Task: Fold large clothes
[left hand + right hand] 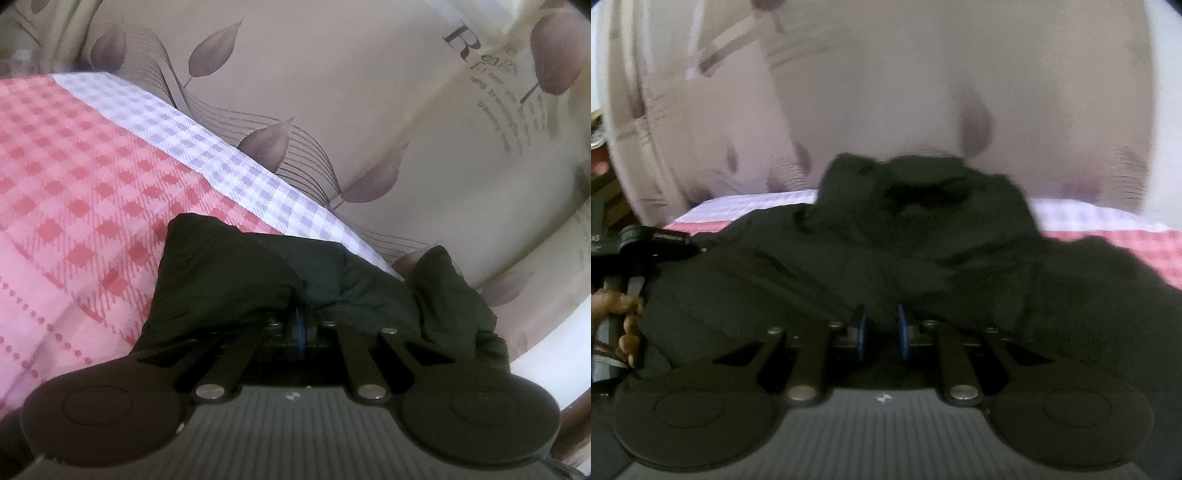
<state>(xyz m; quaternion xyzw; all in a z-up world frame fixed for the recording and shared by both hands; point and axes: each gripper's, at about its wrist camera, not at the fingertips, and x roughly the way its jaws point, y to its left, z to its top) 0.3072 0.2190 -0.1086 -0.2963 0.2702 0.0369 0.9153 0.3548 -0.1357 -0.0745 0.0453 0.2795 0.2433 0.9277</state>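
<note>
A large black garment (pixel 923 236) lies rumpled on a bed with a pink and white checked sheet (pixel 74 184). My left gripper (pixel 301 325) is shut on a bunched fold of the black garment (pixel 229 273), which drapes over its fingers and hides the tips. My right gripper (pixel 881 332) sits low over the garment's middle, its blue pads (pixel 862 332) a narrow gap apart with black cloth between them. The left gripper's body and the hand holding it (pixel 624 325) show at the left edge of the right wrist view.
A beige curtain with purple leaf prints (pixel 369 92) hangs behind the bed. The sheet's lilac checked border (pixel 229 162) runs along the bed's far edge. A dark wooden piece (pixel 576 424) shows at the lower right of the left wrist view.
</note>
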